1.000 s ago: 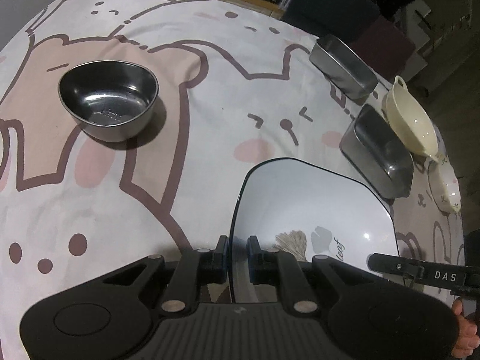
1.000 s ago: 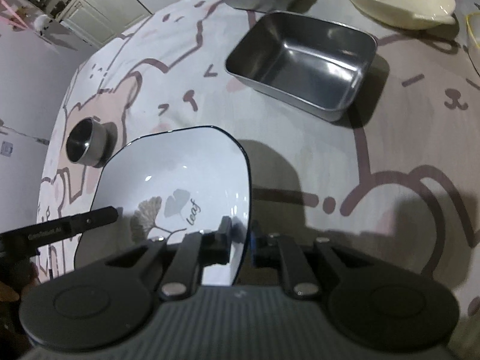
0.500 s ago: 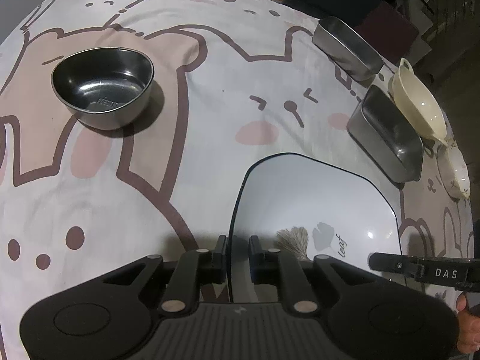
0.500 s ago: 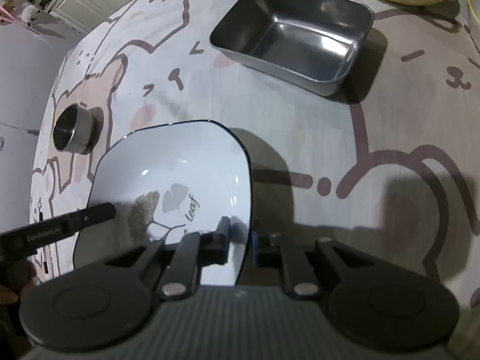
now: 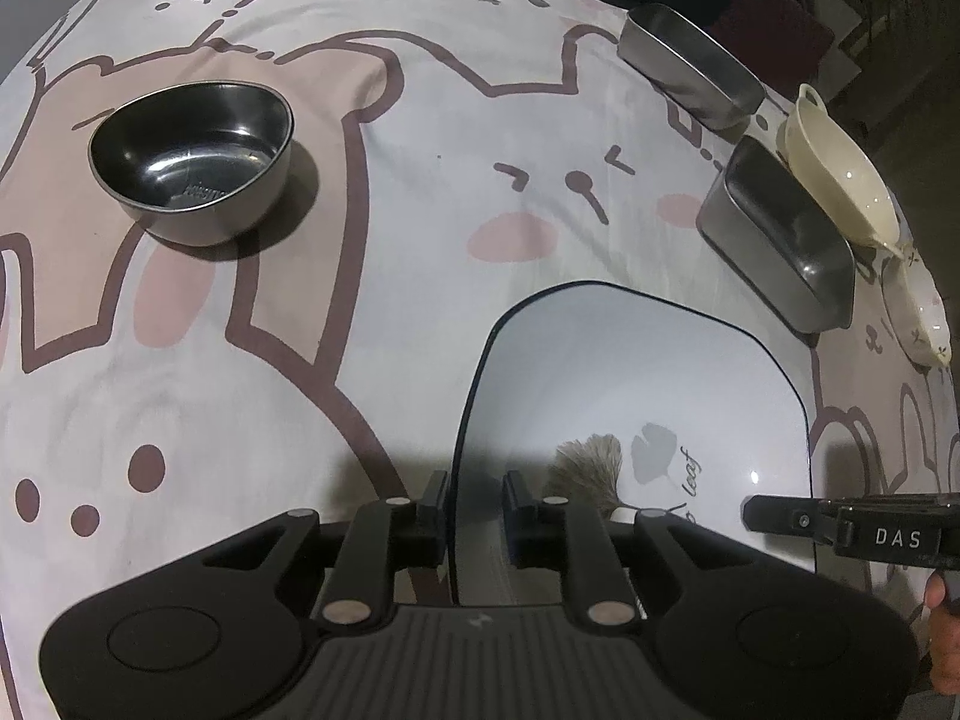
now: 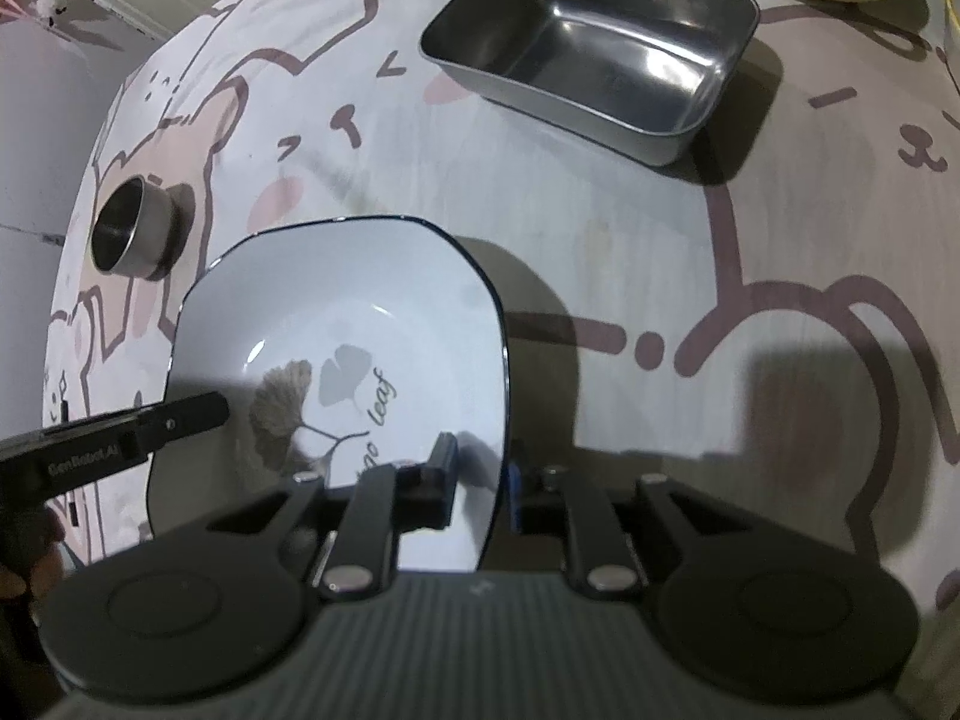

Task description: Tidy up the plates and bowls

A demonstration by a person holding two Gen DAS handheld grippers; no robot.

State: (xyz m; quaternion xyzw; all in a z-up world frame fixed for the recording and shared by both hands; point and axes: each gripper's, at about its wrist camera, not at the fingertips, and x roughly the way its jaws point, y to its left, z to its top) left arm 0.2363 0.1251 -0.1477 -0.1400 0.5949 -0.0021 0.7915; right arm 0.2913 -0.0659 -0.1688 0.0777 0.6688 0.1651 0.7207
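I am setting down the white square plate point(image 5: 630, 408) with the leaf print on the tabletop point(image 5: 420, 240), near its front edge, with the steel rectangular tray point(image 6: 594, 42) beyond it and the round steel bowl point(image 5: 192, 162) well off to the left. My left gripper point(image 5: 474, 504) straddles the plate's left rim and my right gripper point(image 6: 480, 468) straddles its right rim. Both pairs of fingers have just been opening; a narrow gap now shows on each side of the rim, so I judge the pads no longer press on it. The plate looks to be resting on the cloth, though I cannot see under it. Next I need to open a little more and lift both grippers clear, straight back off the rims, without dragging the plate. Then comes the next dish, perhaps the cream bowl point(image 5: 840, 180) at the far right.
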